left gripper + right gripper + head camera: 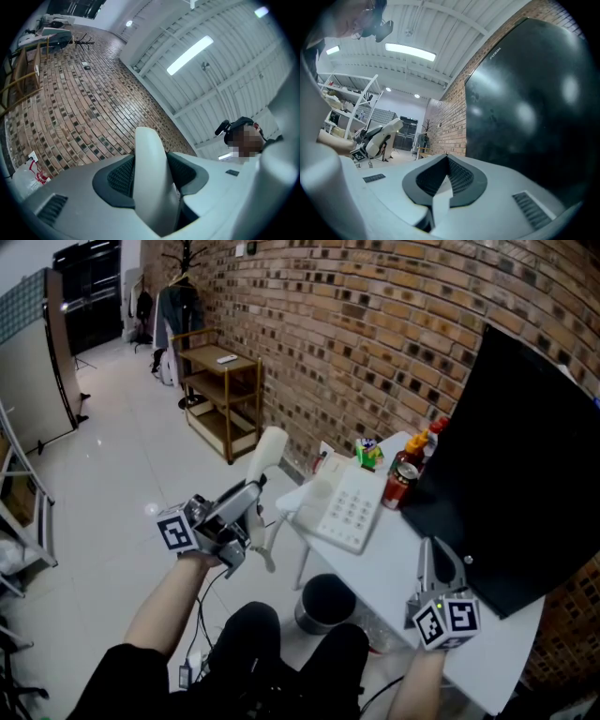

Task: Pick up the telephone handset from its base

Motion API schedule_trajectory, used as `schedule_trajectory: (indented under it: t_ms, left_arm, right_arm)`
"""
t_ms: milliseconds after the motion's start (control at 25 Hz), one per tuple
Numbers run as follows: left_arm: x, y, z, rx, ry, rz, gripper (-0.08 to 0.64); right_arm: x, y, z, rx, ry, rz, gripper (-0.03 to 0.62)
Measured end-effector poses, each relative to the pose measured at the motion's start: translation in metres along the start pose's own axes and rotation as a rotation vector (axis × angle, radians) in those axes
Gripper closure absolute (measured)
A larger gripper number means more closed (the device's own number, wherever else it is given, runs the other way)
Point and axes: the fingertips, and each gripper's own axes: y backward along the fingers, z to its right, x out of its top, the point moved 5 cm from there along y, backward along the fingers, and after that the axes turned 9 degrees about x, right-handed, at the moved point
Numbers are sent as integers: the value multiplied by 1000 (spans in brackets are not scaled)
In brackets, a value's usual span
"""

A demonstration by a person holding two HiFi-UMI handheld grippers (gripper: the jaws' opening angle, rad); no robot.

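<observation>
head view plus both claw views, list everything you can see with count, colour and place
telephone handset: one, white, lifted left of the table, in the left claw
telephone base: one, white, keypad, table's left end
table: one, white
black panel: one, leaning on the table
can: one, red, beside the telephone base
bottles: two, yellow-topped and red-topped, behind the can
small toy: one, green, behind the telephone base
bin: one, dark, under the table
brick wall: one, brown, behind everything
wooden shelf: one, brown, against the brick wall
left claw: shut on the telephone handset
right claw: shut, empty, over the table
</observation>
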Motion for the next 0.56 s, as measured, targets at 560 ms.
schedule_trajectory:
  t_ms: [560]
  left_arm:
    - [-1,-2,3,3,5,2,339]
  right_arm:
    - [5,0,-3,29,-33,17,592]
